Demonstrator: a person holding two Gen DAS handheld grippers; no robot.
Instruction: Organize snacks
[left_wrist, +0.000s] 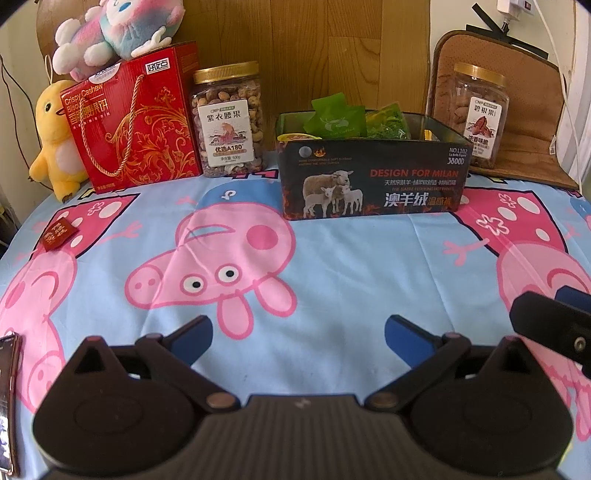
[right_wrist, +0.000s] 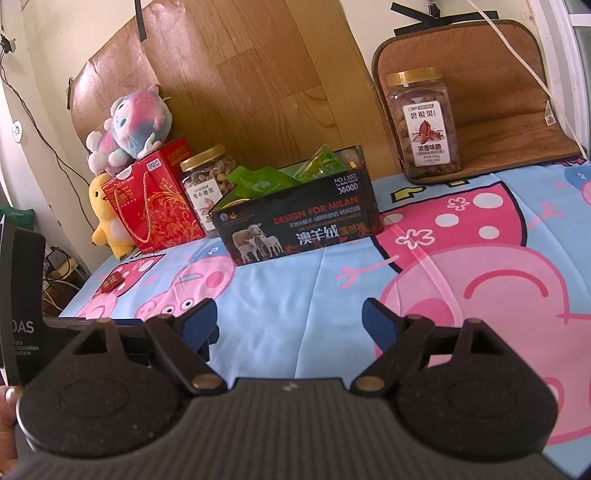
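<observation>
Both claws gape wide and hold nothing: left gripper (left_wrist: 297, 332), right gripper (right_wrist: 290, 319). At 12 o'clock stands the snack box (left_wrist: 373, 181) reading "DESIGN FOR MILAN", green packets (left_wrist: 338, 120) inside. Only the left view shows a phone (left_wrist: 9, 402) at 9 o'clock; a red packet (left_wrist: 59, 233) lies at 10 o'clock. Red carton (left_wrist: 136, 122): "Crispy Cashew".

We have open cloth-covered desk (left_wrist: 332, 258) ahead of both claws, with only a small red packet (left_wrist: 59, 233) lying far left. Along the back stand a red gift box (left_wrist: 136, 122), a cashew jar (left_wrist: 228, 120) just beside it, a dark box (left_wrist: 373, 181) full of green packets, and a pecan jar (left_wrist: 476, 114) well apart to the right. Gaps show on both sides of the dark box.
</observation>
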